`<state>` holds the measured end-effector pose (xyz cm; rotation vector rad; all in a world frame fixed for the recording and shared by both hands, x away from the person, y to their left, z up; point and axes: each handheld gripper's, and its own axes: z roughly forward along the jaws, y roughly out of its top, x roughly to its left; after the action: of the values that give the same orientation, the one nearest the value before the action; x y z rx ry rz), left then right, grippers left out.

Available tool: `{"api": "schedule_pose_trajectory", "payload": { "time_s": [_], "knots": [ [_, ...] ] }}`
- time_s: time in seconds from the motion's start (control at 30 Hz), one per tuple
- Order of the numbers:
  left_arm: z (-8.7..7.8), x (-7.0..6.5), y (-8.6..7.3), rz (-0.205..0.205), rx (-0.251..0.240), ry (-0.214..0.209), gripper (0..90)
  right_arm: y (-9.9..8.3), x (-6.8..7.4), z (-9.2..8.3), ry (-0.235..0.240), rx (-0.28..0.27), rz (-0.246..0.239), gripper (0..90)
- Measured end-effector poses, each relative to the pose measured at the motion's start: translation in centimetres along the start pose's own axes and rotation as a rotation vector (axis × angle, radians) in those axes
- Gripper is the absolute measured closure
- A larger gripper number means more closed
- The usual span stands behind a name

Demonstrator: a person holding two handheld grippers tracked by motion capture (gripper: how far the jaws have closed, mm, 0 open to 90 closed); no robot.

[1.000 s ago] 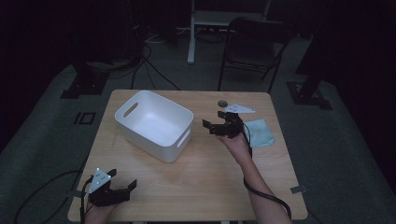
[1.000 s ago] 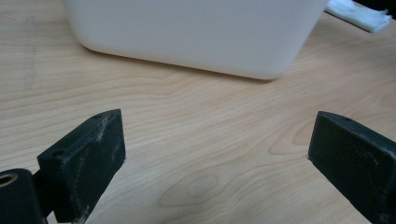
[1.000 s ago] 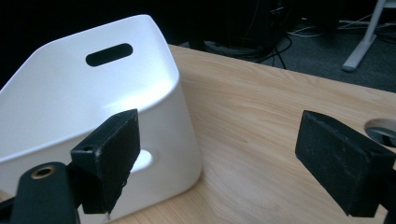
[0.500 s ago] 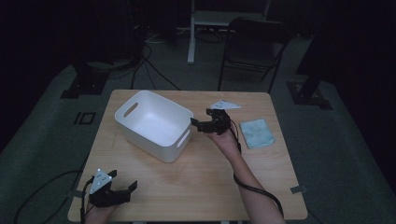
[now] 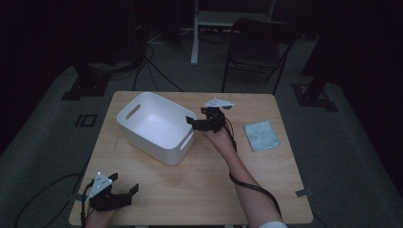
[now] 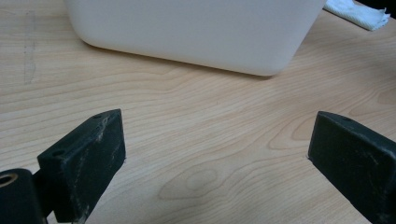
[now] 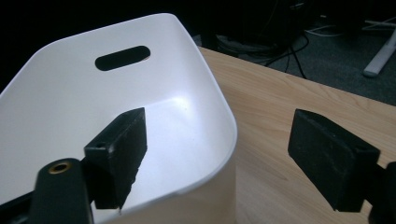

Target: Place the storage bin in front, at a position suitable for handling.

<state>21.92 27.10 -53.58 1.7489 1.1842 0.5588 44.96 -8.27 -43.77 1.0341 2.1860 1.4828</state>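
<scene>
No writing or label can be read on anything here. The bin [image 5: 157, 126] is smooth white plastic, a rounded rectangular tub with oval handle slots in its end walls, standing on a pale wood-grain tabletop [image 5: 214, 180]. The right claw [image 5: 202, 124] sits at the bin's near end wall, its matte black blocky jaws spread but just now closing a little; in the right gripper view one jaw hangs inside the rim and the other outside, not pressing it. A soft pale-blue folded cloth [image 5: 261, 136] lies flat, well apart to the right. The left claw [image 5: 124, 194] rests at the tabletop's near left corner, jaws spread with nothing between them, well apart from the bin.
</scene>
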Motion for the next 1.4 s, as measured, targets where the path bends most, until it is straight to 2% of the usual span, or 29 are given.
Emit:
{"api": "schedule_pose_trajectory", "payload": {
  "time_s": [0.1,0.17,0.23,0.33,0.43,0.5,0.57,0.63,0.73,0.9,1.1,1.4],
  "knots": [
    [0.1,0.0,-0.1,-0.002,0.007,-0.005,4.1,0.2,0.1,0.4,-0.015,0.014,-0.019,31.7],
    [0.1,0.0,-0.1,0.000,0.008,-0.001,4.1,0.3,0.1,0.7,-0.008,0.027,-0.026,34.0],
    [0.0,0.0,-0.1,0.001,0.007,-0.004,4.1,0.4,0.3,1.3,-0.035,0.065,-0.055,38.7],
    [-0.1,0.1,-0.1,-0.010,0.001,-0.005,4.1,0.4,0.5,1.8,-0.040,0.078,-0.090,44.2],
    [-0.1,0.2,-0.2,-0.011,0.003,-0.002,4.1,0.5,0.4,2.2,-0.022,0.099,-0.079,44.1],
    [-0.2,0.2,-0.2,-0.012,0.002,-0.005,4.2,0.6,0.2,2.4,-0.011,0.124,-0.059,49.8],
    [-0.2,0.2,-0.2,-0.016,0.001,-0.006,4.2,0.6,0.1,2.6,-0.014,0.138,-0.041,51.8],
    [-0.1,0.2,-0.2,-0.013,0.003,-0.003,4.2,0.7,0.2,2.7,-0.045,0.150,-0.065,59.1],
    [-0.1,0.2,-0.2,-0.010,0.009,-0.002,4.2,0.7,0.1,2.9,-0.059,0.163,-0.061,67.1],
    [-0.2,0.3,-0.2,-0.025,-0.001,-0.006,4.2,0.8,0.1,3.2,-0.061,0.176,-0.055,78.2],
    [-0.1,0.3,-0.3,-0.023,0.005,-0.005,4.2,0.9,0.3,3.4,-0.085,0.186,-0.055,81.9],
    [-0.1,0.3,-0.3,-0.036,0.003,-0.013,4.3,0.7,0.3,2.7,-0.087,0.189,-0.041,82.8]
  ]
}}
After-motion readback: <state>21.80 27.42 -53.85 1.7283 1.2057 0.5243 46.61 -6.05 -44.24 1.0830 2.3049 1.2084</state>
